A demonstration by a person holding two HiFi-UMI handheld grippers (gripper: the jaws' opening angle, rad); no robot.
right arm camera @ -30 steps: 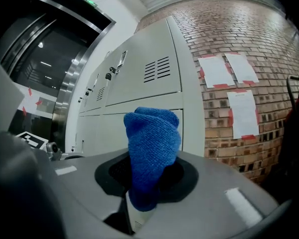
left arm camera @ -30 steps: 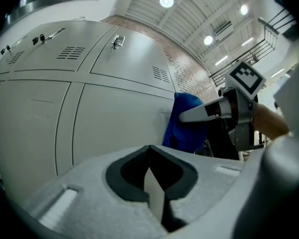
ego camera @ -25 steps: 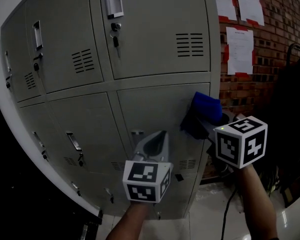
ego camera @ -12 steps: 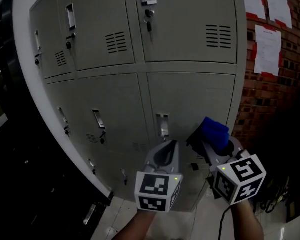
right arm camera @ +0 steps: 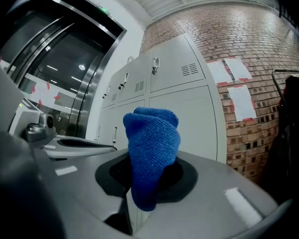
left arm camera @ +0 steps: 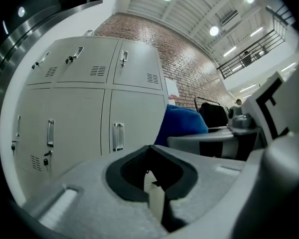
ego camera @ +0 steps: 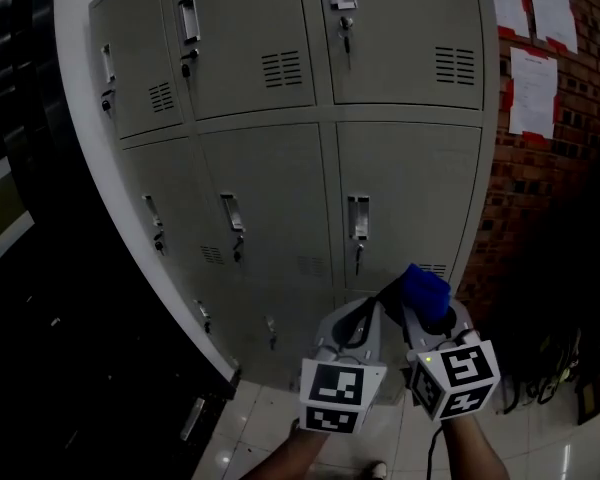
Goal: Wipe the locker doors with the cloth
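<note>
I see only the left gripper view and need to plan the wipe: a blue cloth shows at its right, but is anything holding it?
Observer: Yes. The right gripper view shows the right hand-held gripper shut on the blue cloth, which sticks up from its jaws.
Operator: Where is it against the lockers?
Observer: The head view puts it over the lower right corner of the middle right locker door, beside the vent slots; contact I cannot tell.
Operator: And my gripper?
Observer: The left hand-held gripper sits just left of the right one, side by side.
</note>
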